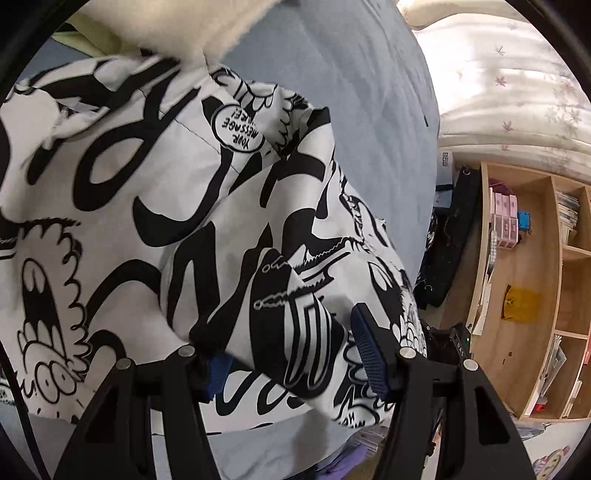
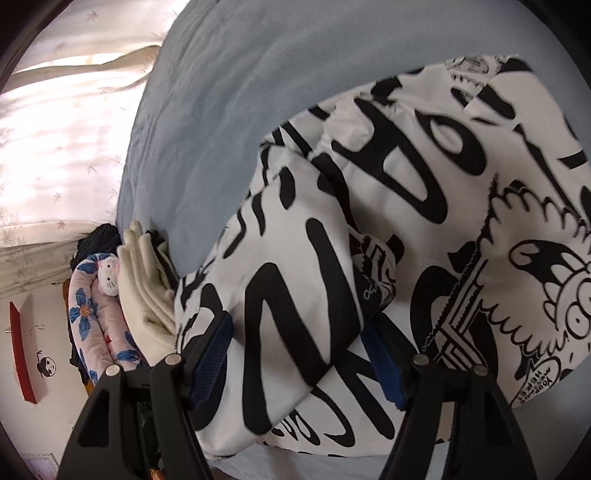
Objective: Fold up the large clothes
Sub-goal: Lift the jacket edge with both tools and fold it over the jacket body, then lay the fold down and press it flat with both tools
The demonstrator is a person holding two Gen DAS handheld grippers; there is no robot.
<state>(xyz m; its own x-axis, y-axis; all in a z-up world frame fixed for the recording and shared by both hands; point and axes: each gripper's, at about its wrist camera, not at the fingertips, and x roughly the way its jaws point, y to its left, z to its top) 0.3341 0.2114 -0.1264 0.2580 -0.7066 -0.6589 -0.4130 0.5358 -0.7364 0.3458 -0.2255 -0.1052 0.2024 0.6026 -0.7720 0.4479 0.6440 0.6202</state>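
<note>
Left wrist view gives you the blue-grey bed (image 1: 332, 66) as the largest surface, running from the top of the picture down its right edge, and the right wrist view shows that bed (image 2: 221, 110) filling the upper middle. On it lies the black-and-white cartoon-print garment (image 1: 129, 192), spread over most of the bed's near side and reaching its near edge; in the right wrist view the garment (image 2: 424, 221) covers the right half, bunched into thick folds.

Your left gripper (image 1: 291, 354) has a folded corner of the garment between its blue pads, and the cloth fills the gap, so it is clamped on the fabric. Your right gripper (image 2: 306, 354) likewise has a thick fold packed between its pads, which press on it from both sides.

The print shows bold black lettering, toothy cartoon faces and a speech bubble reading "YOUR MESSAGE".

A fuzzy cream cloth (image 1: 192, 33) overlaps the garment's far edge. Beyond the bed's right edge stands a wooden shelf unit (image 1: 535, 280). In the right wrist view a cream folded cloth (image 2: 147, 288) and a floral pink cushion (image 2: 88, 306) sit off the bed's left edge.

The left pad of the left gripper is mostly hidden under cloth, and motion blur softens the print
</note>
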